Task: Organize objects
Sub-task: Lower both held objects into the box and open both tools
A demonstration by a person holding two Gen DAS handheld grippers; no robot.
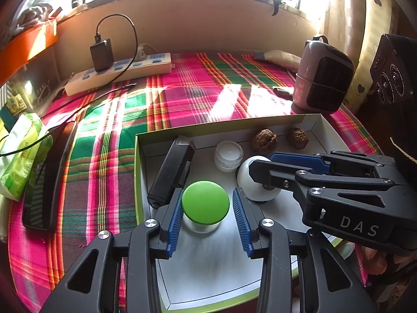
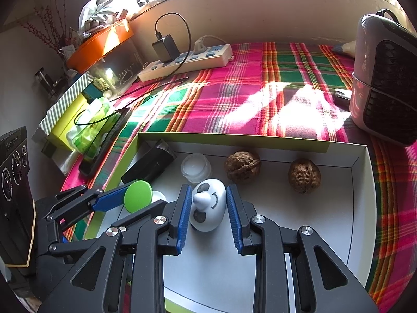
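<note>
1. sunlit plaid cloth point(image 1: 182, 99) covers the desk; a shallow white box point(image 1: 319, 125) sits near its front edge, and a power strip point(image 1: 120, 71) lies along the back edge.
2. left claw point(image 1: 206, 217) stands open around a green-lidded jar point(image 1: 205, 202) on the box floor, pads clear of the lid.
3. right claw point(image 2: 207, 215) straddles a white panda figure point(image 2: 208, 206), blue pads just beside it with a slight gap.
4. two walnuts point(image 2: 243, 165), a clear jar point(image 2: 196, 168) and a black case point(image 2: 148, 164) lie by the box's back wall.
</note>
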